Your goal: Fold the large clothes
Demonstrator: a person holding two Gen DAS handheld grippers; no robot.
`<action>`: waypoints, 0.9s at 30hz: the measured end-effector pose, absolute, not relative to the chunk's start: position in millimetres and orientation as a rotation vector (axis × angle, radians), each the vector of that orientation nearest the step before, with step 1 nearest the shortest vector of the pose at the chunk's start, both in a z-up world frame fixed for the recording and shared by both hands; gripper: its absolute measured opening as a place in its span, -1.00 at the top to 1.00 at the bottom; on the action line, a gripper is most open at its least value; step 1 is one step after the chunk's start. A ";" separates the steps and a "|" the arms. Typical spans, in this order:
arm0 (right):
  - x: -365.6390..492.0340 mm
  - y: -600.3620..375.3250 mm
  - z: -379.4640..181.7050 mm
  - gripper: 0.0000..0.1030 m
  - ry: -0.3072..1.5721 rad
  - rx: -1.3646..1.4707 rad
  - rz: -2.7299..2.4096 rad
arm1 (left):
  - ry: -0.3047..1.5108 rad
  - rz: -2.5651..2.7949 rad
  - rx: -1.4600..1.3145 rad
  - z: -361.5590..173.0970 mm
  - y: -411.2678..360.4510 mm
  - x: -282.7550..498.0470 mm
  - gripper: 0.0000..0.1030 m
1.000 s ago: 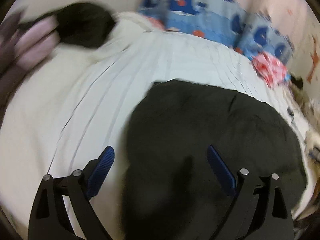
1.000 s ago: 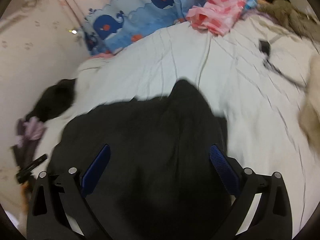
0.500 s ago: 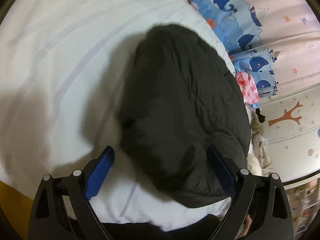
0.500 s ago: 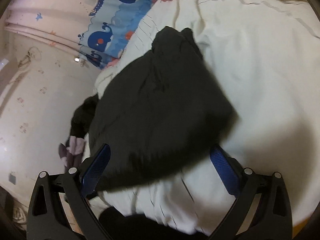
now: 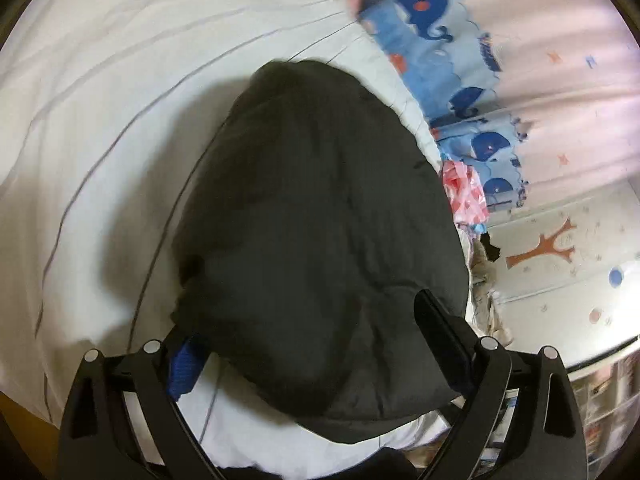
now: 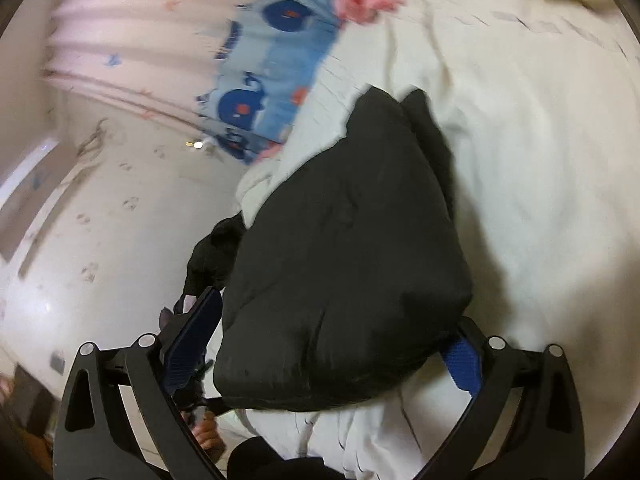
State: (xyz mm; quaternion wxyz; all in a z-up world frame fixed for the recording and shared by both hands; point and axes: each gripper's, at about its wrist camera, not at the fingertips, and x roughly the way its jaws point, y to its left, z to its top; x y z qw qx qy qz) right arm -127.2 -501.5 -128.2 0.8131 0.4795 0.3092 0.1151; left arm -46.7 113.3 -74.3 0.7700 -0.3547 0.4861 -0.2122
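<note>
A black padded jacket (image 5: pixel 320 200) lies bundled on the white bed (image 5: pixel 100 120), its near end close to the bed's front edge. My left gripper (image 5: pixel 304 320) straddles that near end with wide jaws. Its blue left pad (image 5: pixel 184 364) is tucked under the jacket's edge and its other finger (image 5: pixel 436 320) rests over the fabric. In the right wrist view the same jacket (image 6: pixel 344 240) fills the gap of my right gripper (image 6: pixel 336 312), whose jaws are closing. One blue pad (image 6: pixel 196 328) stands just beside the jacket's left edge; the other pad (image 6: pixel 460 360) sits partly under the jacket.
A whale-print blue quilt (image 5: pixel 424 8) and a pink checked cloth (image 5: pixel 466 192) lie at the far side by the curtain. Another dark garment (image 6: pixel 212 252) hangs off the bed's left side. A wall with a tree sticker (image 5: pixel 548 248) is to the right.
Both grippers have sunk and rolled, coming down from above the jacket to its near end. The jacket's edge now sits between each pair of fingers.
</note>
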 end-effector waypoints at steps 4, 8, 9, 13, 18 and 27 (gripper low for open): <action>-115.8 -507.7 -153.7 0.12 0.742 1.063 0.166 | 1.184 -0.411 -0.665 -102.2 91.4 -26.6 -0.75; -112.8 -500.2 -142.7 0.55 0.723 1.020 0.154 | 1.147 -0.423 -0.718 -93.3 87.5 -20.7 -0.14; -112.6 -499.3 -135.8 0.62 0.715 1.007 0.155 | 1.138 -0.419 -0.725 -86.6 86.8 -19.6 -0.03; -110.3 -492.0 -90.7 0.68 0.648 0.970 0.202 | 1.073 -0.457 -0.700 -46.0 84.5 -25.6 0.51; -142.9 -471.7 -33.6 0.69 0.580 0.921 0.289 | 0.981 -0.538 -0.699 13.0 93.3 -44.7 0.55; -243.7 -453.2 -107.4 0.57 0.807 1.017 0.247 | 1.166 -0.476 -0.664 -51.5 146.7 -108.5 0.11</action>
